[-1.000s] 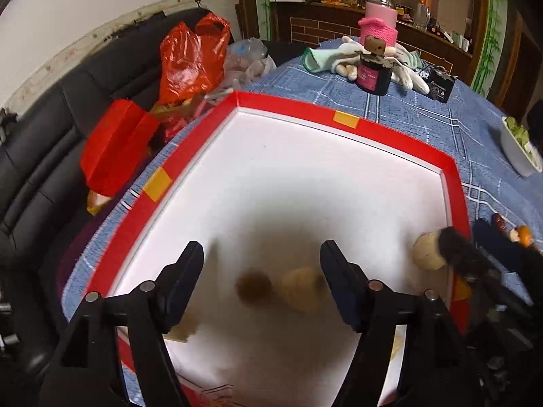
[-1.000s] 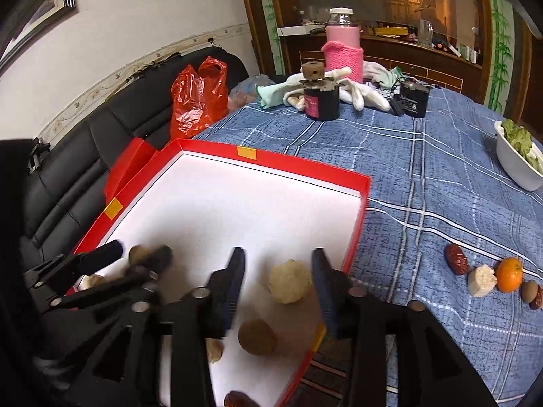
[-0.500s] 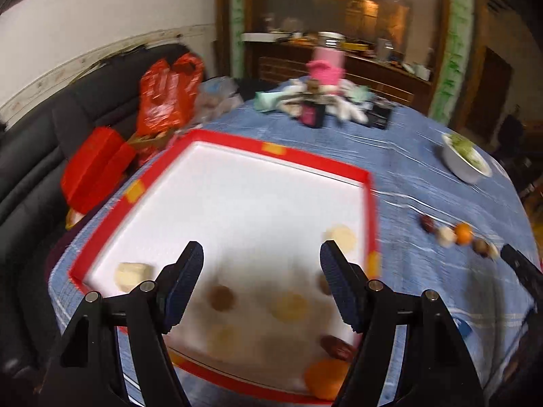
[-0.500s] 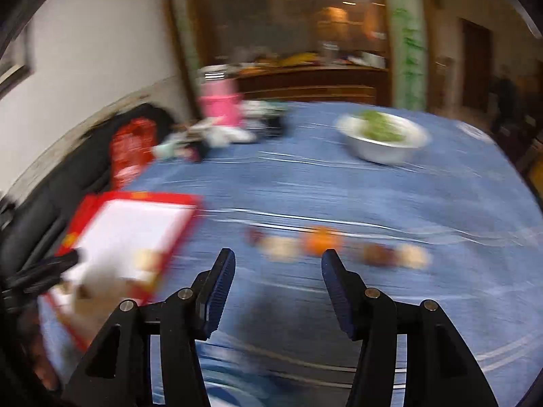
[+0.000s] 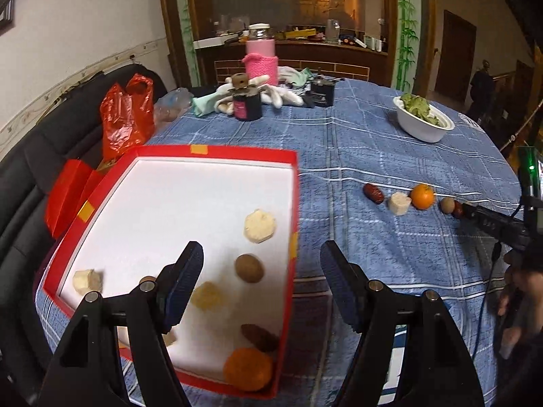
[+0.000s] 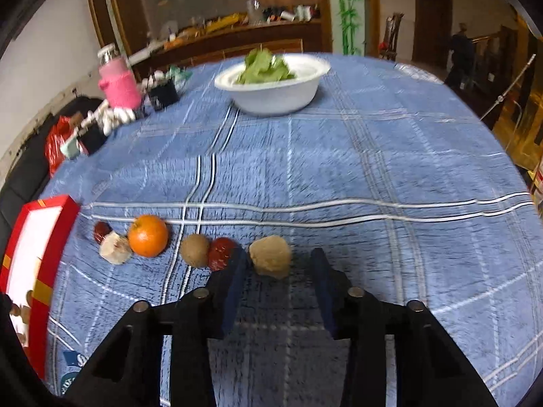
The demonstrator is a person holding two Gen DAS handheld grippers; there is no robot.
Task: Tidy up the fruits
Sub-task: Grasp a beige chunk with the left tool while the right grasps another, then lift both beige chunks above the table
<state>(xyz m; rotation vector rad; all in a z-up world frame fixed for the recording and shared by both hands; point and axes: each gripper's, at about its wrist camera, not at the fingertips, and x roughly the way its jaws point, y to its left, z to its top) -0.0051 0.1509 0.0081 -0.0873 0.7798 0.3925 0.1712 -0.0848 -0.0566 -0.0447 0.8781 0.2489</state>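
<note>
Right gripper, jaws closing but not yet touching, straddles a pale peeled fruit chunk at its 12 o'clock, the row's right end on the blue tablecloth; the left gripper hangs apart, empty, over the red tray.

Blue bench cloth with a white-lined check, red box with white inside and yellow tape tabs, bright orange fruit, dark red date, pale tan lump, white bowl of green leaves, pink knitted bottle sleeve, red plastic bag, black gripper with dark blue pads
</note>
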